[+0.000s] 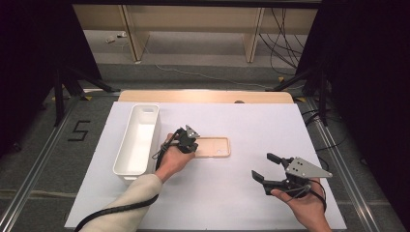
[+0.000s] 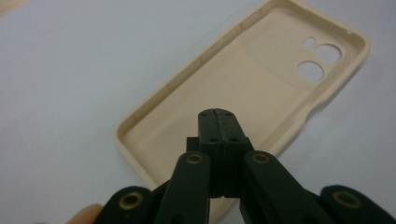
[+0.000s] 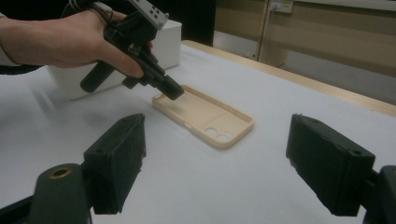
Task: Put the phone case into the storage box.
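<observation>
The left gripper (image 2: 218,122), jaws shut on nothing, hovers with its tip just above the near end of the beige phone case (image 2: 261,84) lying hollow-up, apparently poised to press or reposition it, which calls for lowering onto the case floor.

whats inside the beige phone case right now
Just the shut tip of the left claw over the phone case, whose floor looks bare; the strip beneath the claw is hidden.
</observation>
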Motion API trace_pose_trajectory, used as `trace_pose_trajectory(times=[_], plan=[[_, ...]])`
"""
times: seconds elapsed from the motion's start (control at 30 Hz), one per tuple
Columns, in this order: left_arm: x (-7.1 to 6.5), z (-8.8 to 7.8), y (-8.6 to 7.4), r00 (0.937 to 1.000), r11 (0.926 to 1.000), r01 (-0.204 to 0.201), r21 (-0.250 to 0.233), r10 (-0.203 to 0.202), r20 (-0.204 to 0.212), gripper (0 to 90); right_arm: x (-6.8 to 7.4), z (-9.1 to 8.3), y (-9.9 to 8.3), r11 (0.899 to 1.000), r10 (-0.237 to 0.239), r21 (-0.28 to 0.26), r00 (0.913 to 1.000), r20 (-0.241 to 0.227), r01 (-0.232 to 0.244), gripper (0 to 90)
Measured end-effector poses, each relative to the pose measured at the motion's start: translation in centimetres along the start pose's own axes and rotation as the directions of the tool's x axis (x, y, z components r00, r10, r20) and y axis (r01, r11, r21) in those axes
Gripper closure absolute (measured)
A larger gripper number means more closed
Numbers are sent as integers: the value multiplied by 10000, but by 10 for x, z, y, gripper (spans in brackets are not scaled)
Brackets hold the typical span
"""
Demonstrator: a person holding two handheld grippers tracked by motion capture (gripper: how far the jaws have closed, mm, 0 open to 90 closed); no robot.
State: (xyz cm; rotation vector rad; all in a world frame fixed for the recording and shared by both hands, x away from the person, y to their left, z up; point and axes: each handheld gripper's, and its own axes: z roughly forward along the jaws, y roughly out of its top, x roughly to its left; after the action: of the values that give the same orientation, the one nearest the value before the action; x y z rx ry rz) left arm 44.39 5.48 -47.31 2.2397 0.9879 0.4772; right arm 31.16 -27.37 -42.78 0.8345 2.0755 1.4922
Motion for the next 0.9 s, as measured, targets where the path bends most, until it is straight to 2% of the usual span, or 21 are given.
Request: trace_pose_trajectory(times=[0.57, 0.9], plan=[[-2, 5, -5, 9998, 9988, -6, 493, -4, 201, 900, 0, 0, 0, 10000, -19, 0, 10000, -15, 19, 214], [-3, 5, -4, 9996, 9982, 84, 602, -101, 270, 900, 0, 0, 0, 10000, -50, -31, 10000, 3, 50, 215]])
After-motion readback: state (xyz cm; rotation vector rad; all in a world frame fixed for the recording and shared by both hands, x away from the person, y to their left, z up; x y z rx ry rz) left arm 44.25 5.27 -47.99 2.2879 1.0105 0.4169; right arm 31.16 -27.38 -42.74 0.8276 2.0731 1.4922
